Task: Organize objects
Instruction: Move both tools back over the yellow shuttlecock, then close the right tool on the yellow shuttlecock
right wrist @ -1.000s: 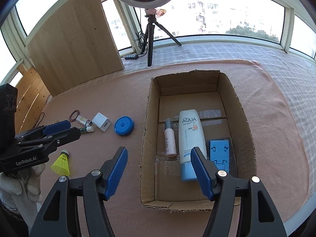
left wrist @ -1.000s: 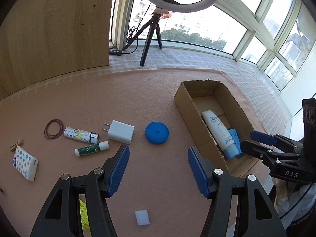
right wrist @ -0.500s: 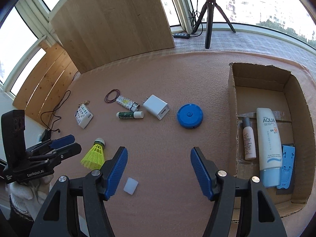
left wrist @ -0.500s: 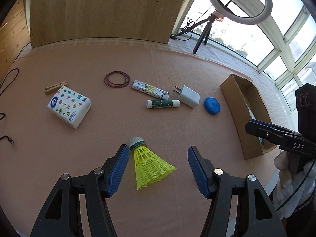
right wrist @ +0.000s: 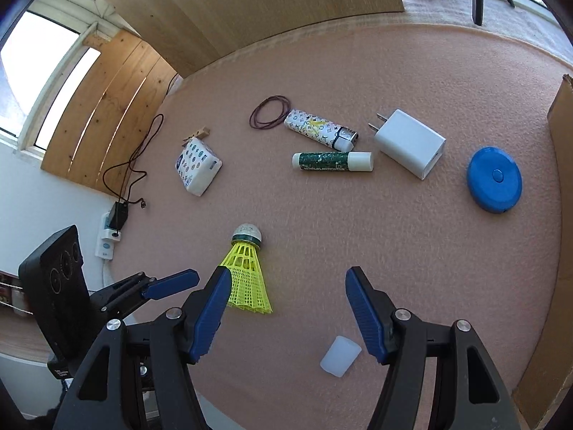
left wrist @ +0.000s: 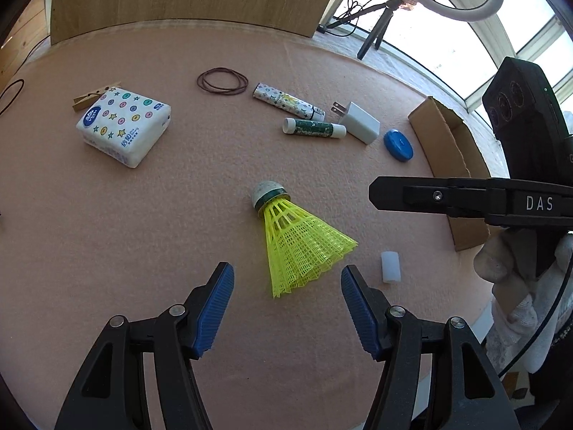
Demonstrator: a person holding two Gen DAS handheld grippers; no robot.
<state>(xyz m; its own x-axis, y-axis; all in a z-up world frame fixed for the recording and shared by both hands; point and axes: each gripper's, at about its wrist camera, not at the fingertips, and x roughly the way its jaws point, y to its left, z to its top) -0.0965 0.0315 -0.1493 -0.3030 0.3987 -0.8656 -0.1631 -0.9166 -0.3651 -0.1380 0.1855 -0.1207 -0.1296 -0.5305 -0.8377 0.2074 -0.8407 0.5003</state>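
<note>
Yellow shuttlecock (left wrist: 297, 240) lies on its side on the pink mat (left wrist: 143, 215), cork pointing away — just ahead of my left gripper (left wrist: 286, 308), jaws spread and empty. Step: approach for pickup. Next I judge: descend, straddle the skirt, close gently; right gripper (right wrist: 286, 308) also spread, cardboard box (left wrist: 444, 143) well off to the right.

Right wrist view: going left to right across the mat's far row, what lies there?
Tissue pack → rubber bands → patterned lighter → white charger → blue round case → cardboard box.
</note>
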